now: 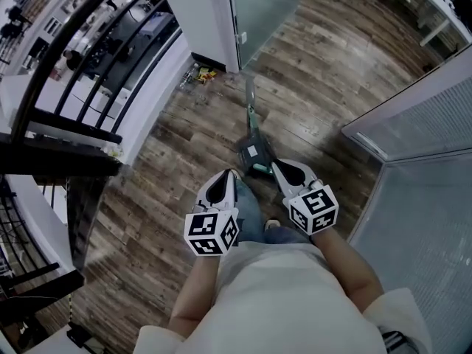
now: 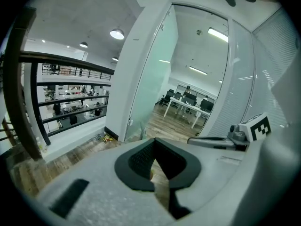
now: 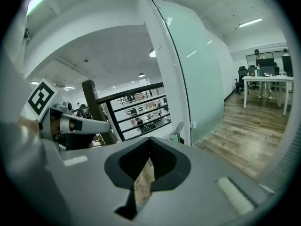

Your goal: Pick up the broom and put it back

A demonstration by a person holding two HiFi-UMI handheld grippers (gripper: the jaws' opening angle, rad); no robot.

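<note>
The broom (image 1: 253,152) lies on the wood floor just ahead of me, its dark and green head nearest and its thin handle (image 1: 250,102) running away toward the white pillar. My left gripper (image 1: 231,173) hovers just left of the broom head, its jaws shut and empty. My right gripper (image 1: 275,164) hovers just right of the head, also shut with nothing held. In the left gripper view the black pads (image 2: 141,161) meet at the tip. In the right gripper view the pads (image 3: 162,160) meet the same way, and the broom's handle end (image 3: 178,128) shows beyond them.
A black stair railing (image 1: 81,80) runs along the left. A white pillar (image 1: 210,17) with a frosted glass door (image 1: 265,2) stands ahead, small yellow clutter (image 1: 203,74) at its foot. A glass partition (image 1: 413,124) closes the right side. White desks (image 1: 439,9) stand far right.
</note>
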